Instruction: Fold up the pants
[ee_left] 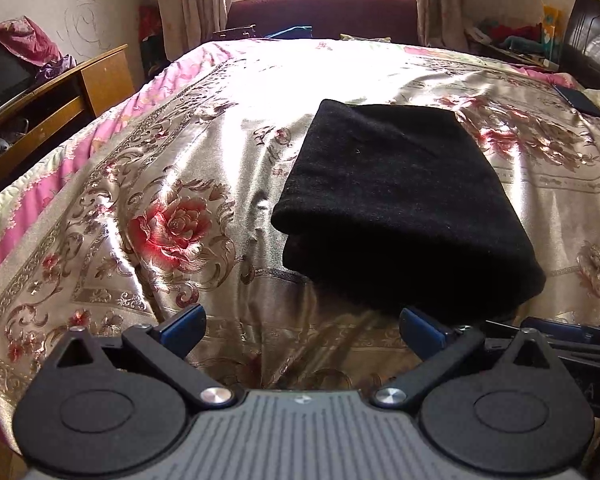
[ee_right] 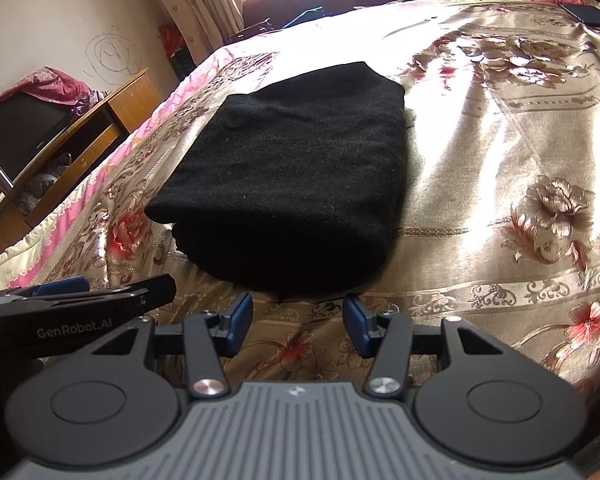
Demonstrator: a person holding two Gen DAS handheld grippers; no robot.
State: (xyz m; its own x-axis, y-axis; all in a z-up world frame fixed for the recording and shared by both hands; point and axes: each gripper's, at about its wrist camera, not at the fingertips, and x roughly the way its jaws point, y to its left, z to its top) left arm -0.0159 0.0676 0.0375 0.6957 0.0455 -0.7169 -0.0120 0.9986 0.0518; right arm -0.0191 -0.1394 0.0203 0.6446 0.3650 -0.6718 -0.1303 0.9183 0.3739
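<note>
The black pants [ee_left: 400, 204] lie folded into a thick rectangular stack on the floral bedspread [ee_left: 180, 184]; they also show in the right wrist view [ee_right: 292, 176]. My left gripper [ee_left: 300, 330] is open and empty, just short of the stack's near edge and a little to its left. My right gripper [ee_right: 298, 322] is open and empty, just in front of the stack's near edge. The left gripper's side [ee_right: 76, 304] shows in the right wrist view, close beside the right one.
A wooden TV stand [ee_left: 60, 92] with a television stands left of the bed. A dark phone [ee_left: 580, 102] lies on the bedspread at the far right. A window, curtains and a maroon sofa [ee_left: 320, 12] are beyond the bed. A dark headboard [ee_left: 596, 44] is at far right.
</note>
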